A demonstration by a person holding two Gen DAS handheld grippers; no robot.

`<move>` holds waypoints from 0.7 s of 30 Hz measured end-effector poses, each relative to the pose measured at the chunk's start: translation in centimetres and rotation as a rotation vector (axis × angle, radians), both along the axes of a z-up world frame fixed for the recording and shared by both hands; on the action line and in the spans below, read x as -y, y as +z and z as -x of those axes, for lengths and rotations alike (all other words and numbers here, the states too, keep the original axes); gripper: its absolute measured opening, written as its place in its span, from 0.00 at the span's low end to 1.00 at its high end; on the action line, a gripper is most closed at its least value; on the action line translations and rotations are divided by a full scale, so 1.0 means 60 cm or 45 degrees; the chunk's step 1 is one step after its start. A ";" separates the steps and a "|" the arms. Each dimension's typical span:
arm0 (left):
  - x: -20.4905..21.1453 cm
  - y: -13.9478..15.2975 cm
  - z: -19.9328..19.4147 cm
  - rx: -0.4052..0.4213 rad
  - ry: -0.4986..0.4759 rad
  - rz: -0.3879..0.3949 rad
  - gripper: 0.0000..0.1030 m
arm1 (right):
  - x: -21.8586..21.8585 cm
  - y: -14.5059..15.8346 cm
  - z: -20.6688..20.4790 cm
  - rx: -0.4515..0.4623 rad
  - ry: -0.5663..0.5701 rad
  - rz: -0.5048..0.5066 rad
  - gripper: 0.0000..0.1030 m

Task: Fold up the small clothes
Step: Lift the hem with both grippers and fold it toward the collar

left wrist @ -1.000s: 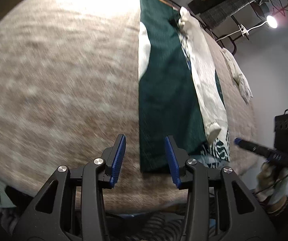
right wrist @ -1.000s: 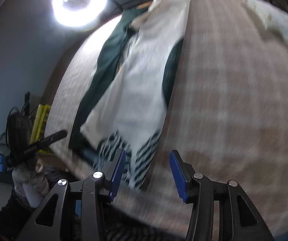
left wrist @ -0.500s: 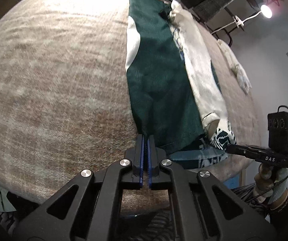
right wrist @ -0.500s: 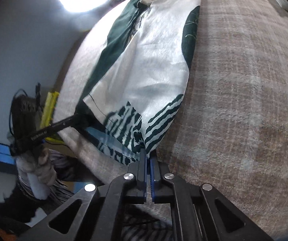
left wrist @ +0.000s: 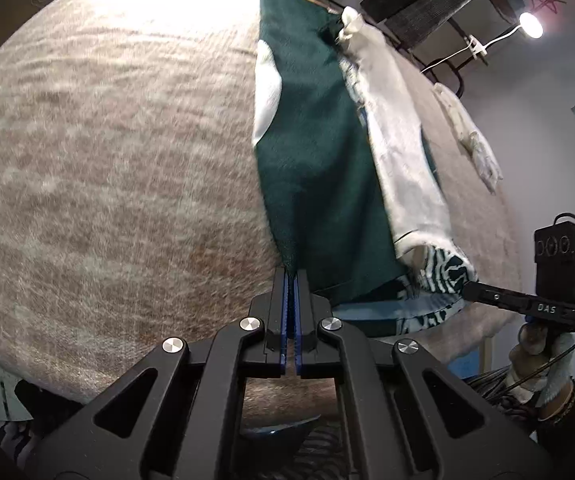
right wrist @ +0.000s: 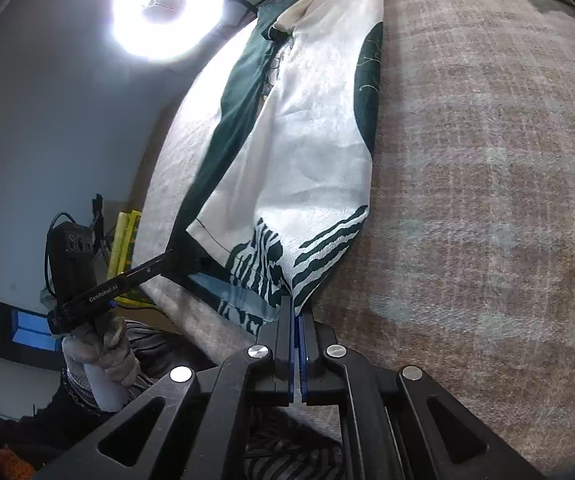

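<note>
A long green and white garment (left wrist: 311, 152) lies folded lengthwise on a brown plaid blanket (left wrist: 107, 180). Its near hem has a green zebra print (right wrist: 311, 256). My left gripper (left wrist: 291, 276) is shut on the near green corner of the garment. My right gripper (right wrist: 296, 312) is shut on the near striped corner, and the cloth (right wrist: 307, 128) lifts slightly off the blanket there. Each gripper shows in the other's view: the right one (left wrist: 527, 304) and the left one (right wrist: 119, 284).
A second small white garment (left wrist: 471, 140) lies further right on the blanket. A ring light (right wrist: 167, 8) glares at the far end. A lamp (left wrist: 530, 26) and dark shelves (left wrist: 439, 4) stand beyond the bed. The blanket's near edge (left wrist: 447, 344) drops off just before the grippers.
Both grippers were open above the near hem a second ago. They closed on its two corners and now pull the cloth up a little.
</note>
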State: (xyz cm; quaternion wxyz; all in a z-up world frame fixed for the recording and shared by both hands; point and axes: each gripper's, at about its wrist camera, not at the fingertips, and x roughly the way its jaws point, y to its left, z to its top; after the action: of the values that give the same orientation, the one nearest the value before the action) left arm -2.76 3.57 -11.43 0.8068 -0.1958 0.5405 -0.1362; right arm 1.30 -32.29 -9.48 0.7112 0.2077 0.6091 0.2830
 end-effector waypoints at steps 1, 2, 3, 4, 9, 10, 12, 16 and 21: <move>0.000 0.006 -0.002 0.008 0.000 0.007 0.00 | 0.003 0.004 -0.002 0.006 -0.005 -0.013 0.00; 0.001 0.014 -0.006 0.016 -0.005 0.019 0.00 | 0.007 0.011 -0.004 0.012 -0.019 -0.036 0.00; 0.002 0.019 -0.010 0.021 -0.011 0.030 0.00 | 0.011 0.014 -0.007 0.016 -0.031 -0.053 0.00; 0.003 0.026 -0.016 0.027 -0.016 0.036 0.00 | 0.017 0.021 -0.013 0.021 -0.053 -0.081 0.00; 0.008 0.057 -0.058 0.070 -0.013 0.030 0.00 | 0.017 0.040 -0.044 0.046 -0.113 -0.122 0.00; 0.007 0.064 -0.072 0.075 -0.008 0.037 0.00 | 0.017 0.045 -0.054 0.057 -0.120 -0.122 0.00; 0.005 0.074 -0.093 0.086 -0.001 0.038 0.00 | 0.021 0.054 -0.074 0.082 -0.139 -0.114 0.00; 0.006 0.093 -0.152 0.120 0.016 -0.002 0.00 | 0.028 0.065 -0.125 0.092 -0.194 -0.145 0.00; 0.013 0.092 -0.226 0.125 0.014 -0.053 0.00 | 0.025 0.068 -0.202 0.102 -0.250 -0.136 0.00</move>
State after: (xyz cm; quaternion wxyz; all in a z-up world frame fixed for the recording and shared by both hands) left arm 10.82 2.79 -5.93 0.8371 -0.1749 0.5018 -0.1299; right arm 13.42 -33.77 -5.39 0.7473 0.2924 0.5409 0.2519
